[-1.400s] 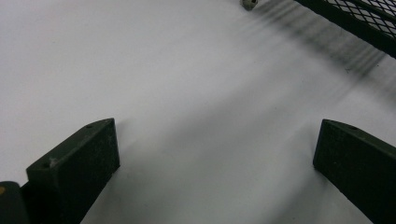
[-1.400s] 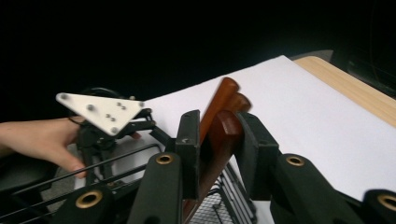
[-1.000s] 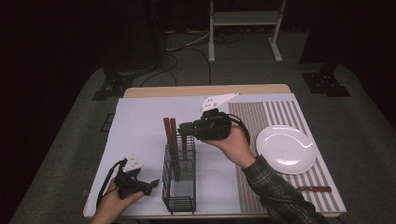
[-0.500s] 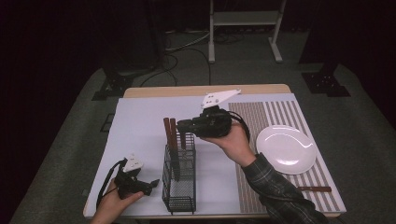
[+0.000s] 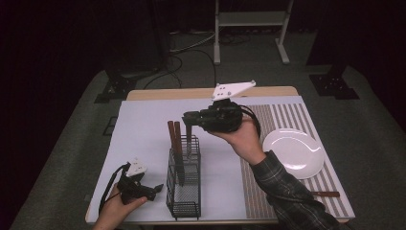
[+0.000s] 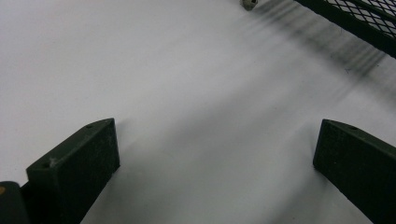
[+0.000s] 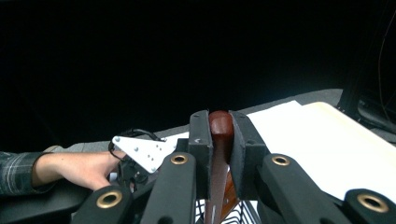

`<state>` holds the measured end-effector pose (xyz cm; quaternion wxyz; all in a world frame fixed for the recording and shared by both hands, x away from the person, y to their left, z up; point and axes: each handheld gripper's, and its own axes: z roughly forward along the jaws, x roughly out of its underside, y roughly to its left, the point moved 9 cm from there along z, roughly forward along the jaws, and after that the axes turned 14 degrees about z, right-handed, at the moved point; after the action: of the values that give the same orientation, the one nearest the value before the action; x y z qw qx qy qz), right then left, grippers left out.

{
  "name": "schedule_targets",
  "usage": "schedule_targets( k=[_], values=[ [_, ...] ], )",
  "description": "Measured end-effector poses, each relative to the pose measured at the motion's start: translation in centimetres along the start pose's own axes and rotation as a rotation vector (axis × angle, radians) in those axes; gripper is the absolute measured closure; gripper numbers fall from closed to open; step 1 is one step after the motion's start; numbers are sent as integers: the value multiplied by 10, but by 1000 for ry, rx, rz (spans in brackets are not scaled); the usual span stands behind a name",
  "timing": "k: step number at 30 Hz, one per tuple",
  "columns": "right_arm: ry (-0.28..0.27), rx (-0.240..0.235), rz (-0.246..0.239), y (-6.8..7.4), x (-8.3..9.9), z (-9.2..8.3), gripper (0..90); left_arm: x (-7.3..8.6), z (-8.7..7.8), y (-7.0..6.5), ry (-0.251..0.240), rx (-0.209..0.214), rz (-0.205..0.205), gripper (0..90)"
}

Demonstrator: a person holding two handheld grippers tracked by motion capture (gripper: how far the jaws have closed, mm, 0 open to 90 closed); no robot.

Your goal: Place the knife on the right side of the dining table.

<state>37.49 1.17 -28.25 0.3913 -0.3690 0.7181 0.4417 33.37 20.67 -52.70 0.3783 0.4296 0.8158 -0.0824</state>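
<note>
The black wire basket [image 5: 183, 184] stands on the white mat [image 5: 143, 129], holding brown-handled cutlery upright. The right gripper [image 7: 219, 140] is clamped on the rounded brown handle [image 7: 220, 128] of one utensil above the basket. The left gripper [image 6: 215, 154] rests on the mat, jaws wide apart, holding nothing.

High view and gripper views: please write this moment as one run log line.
right gripper: shut on brown-handled utensil | above wire caddy | left gripper: open, on white mat
</note>
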Motion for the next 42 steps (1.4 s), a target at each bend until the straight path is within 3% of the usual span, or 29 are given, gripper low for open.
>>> schedule_targets(
  k=[25,34,42],
  values=[
    [-149,60,-50,3,-54,-51,796,0,0,0,-3,-2,0,0],
    [-174,119,-51,-10,-55,-69,796,0,0,0,-2,-3,0,0],
    [-185,191,-32,-34,-46,-83,796,0,0,0,1,-1,1,0]
  ],
)
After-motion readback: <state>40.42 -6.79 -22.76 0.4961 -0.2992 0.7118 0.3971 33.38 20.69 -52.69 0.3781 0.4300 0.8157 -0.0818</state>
